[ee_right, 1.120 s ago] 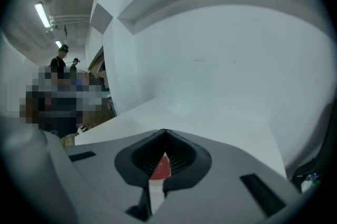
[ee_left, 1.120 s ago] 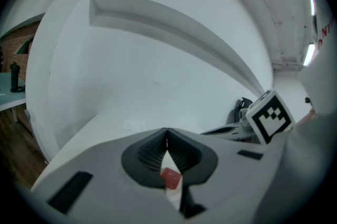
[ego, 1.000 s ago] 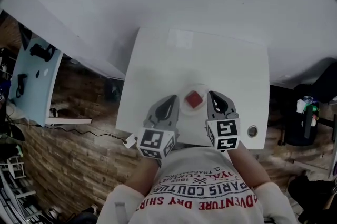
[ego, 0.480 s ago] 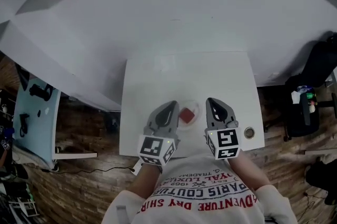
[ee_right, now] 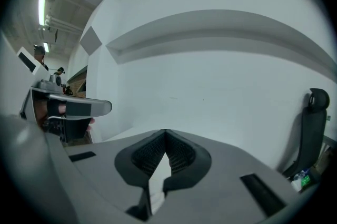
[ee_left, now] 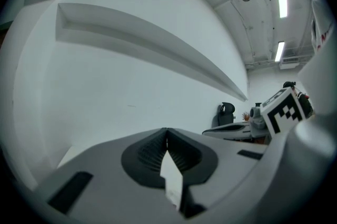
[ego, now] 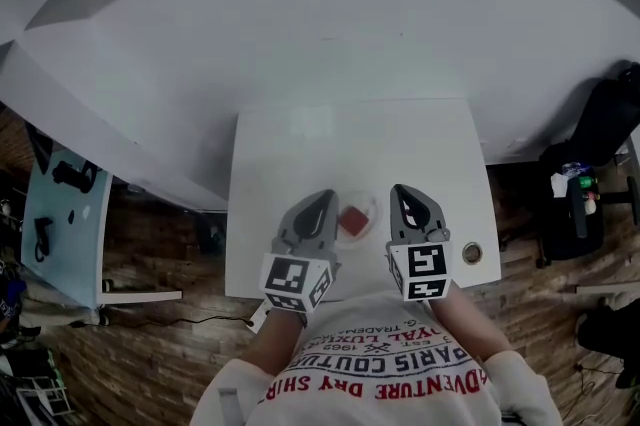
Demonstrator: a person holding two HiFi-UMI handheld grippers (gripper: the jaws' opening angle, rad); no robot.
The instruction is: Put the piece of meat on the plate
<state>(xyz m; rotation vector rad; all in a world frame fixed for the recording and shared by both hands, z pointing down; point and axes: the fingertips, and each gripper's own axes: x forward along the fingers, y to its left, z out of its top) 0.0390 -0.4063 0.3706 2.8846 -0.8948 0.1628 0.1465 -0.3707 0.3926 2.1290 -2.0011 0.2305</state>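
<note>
Presently: a person stands at the near edge of a small white worktop [ego: 300, 144], a gripper in each hand. The piece of meat [ego: 353, 220], a red square block, lies on the plate [ego: 373, 205], a pale round dish close to that near edge. The left gripper [ego: 327, 197] sits just left of the plate and the right gripper [ego: 399, 191] just right of it, so meat and plate lie between the two. Whether either gripper touches the plate I cannot tell from above. The left gripper's fingers [ee_left: 149, 153] are closed tip to tip with nothing between them. The right gripper's fingers [ee_right: 148, 154] are likewise pressed together and empty. Both grippers point roughly level toward a plain white wall [ee_right: 221, 86]. A small round metal fitting [ego: 472, 254] is set in the worktop, right of the right gripper. A wood-patterned floor [ego: 150, 314] surrounds the worktop. A black chair [ee_right: 310, 128] stands off to the right and a light-blue table [ego: 60, 214] to the left.
</note>
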